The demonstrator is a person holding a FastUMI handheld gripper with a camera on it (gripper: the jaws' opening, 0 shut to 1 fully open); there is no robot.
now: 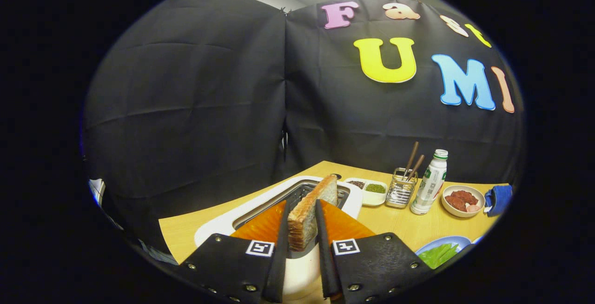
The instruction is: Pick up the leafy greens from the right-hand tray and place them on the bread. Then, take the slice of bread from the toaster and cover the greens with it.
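My gripper [301, 208] is shut on a slice of toasted bread [311, 213], both fingers pressing its flat sides. The slice stands on edge and sits above the slot of the white toaster [218, 222], which lies just beyond the fingers on the wooden table [186, 234]. To the right of the fingers, a blue plate [430, 247] holds green leafy vegetables [437, 254], partly hidden by the right finger's mount.
Beyond the toaster sits a white two-part dish [369, 197] with dark and green fillings. Right of it stand a metal holder with chopsticks [401, 190], a white bottle [430, 183], a bowl of red pieces [462, 200] and a blue cloth [497, 199].
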